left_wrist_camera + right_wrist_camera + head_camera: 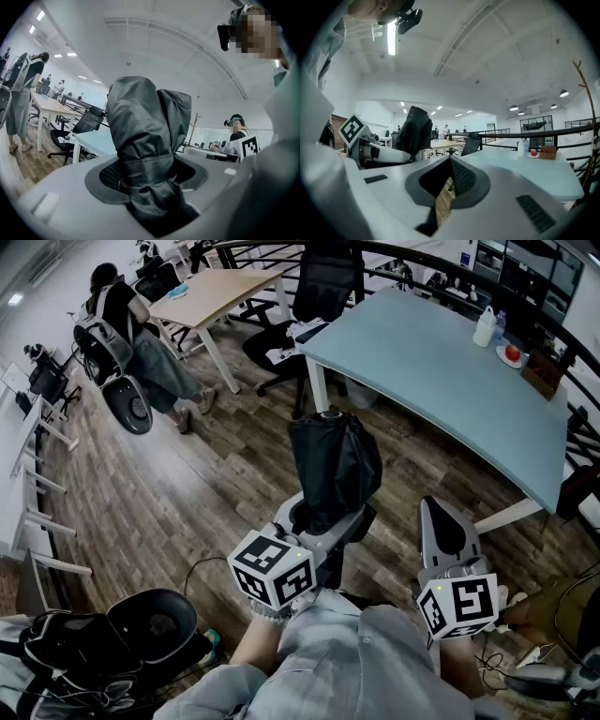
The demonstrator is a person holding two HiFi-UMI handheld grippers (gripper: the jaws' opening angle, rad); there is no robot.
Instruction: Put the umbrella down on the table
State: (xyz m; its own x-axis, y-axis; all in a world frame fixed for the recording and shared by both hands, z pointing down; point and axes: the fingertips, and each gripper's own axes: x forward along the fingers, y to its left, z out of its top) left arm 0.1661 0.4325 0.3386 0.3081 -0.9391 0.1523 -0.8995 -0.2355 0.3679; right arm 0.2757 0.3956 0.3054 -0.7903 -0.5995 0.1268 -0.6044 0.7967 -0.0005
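A folded black umbrella (333,465) stands upright in my left gripper (317,517), which is shut on its lower, strapped part. In the left gripper view the umbrella (146,140) fills the middle, pinched between the grey jaws of the left gripper (147,176). My right gripper (437,512) is beside it to the right, shut and holding nothing; its jaws (449,180) leave only a thin slit with floor showing through. The pale blue table (441,362) lies ahead and to the right, beyond both grippers. From the right gripper view the umbrella (415,129) shows at the left.
On the table's far end stand a white bottle (485,326), a red apple on a plate (512,352) and a brown box (544,371). A black office chair (319,287) sits behind the table. A person (131,324) sits at a wooden table (216,292). Black bags (141,634) lie lower left.
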